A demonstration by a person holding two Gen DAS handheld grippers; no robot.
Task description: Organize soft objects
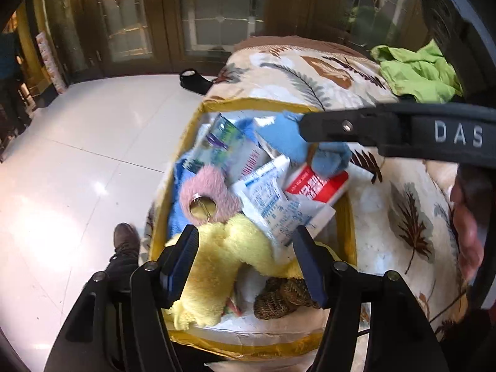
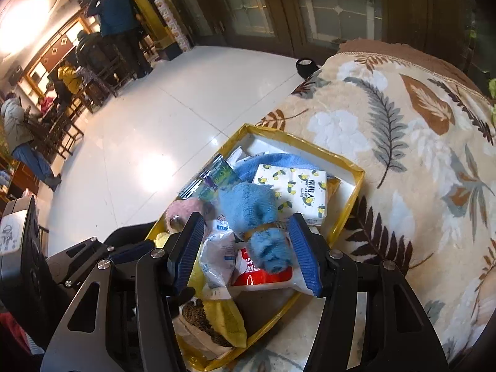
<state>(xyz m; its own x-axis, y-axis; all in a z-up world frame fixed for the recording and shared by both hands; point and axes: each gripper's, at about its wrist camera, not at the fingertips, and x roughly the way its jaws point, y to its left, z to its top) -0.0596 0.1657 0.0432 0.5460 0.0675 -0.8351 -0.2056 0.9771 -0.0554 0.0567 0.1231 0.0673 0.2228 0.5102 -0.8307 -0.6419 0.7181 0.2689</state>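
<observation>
A shallow box (image 2: 347, 162) with yellow taped edges sits near the edge of a leaf-patterned blanket (image 2: 418, 161), and it serves as the collecting place for the soft things; it is already heaped. In the left wrist view the left gripper (image 1: 245, 260) hangs over the near end of the box with its jaws apart; a yellow fluffy cloth (image 1: 217, 257) lies between and below them, but the pads do not press on it, so it seems to rest in the box rather than being held. Beyond it a pink fuzzy item (image 1: 207, 192) lies against the left wall, and plastic packets (image 1: 269, 204) and a red-and-white pack (image 1: 319, 186) fill the middle; a brown knitted piece (image 1: 285, 294) is tucked at the near end.

In the right wrist view the right gripper (image 2: 248, 248) also stands with jaws apart, over the middle of the box; a blue fuzzy item (image 2: 251, 214) lies between its fingers, close to the right pad, yet whether it touches that pad I cannot tell; it looks to be resting on the red-and-white pack. A tissue pack with a lemon print (image 2: 294, 189) lies at the far end on a blue towel (image 2: 272, 158).

Further right on the blanket, well apart from the box, a green cloth (image 1: 415, 71) lies unsorted; it is probably the next soft thing to bring over.
</observation>
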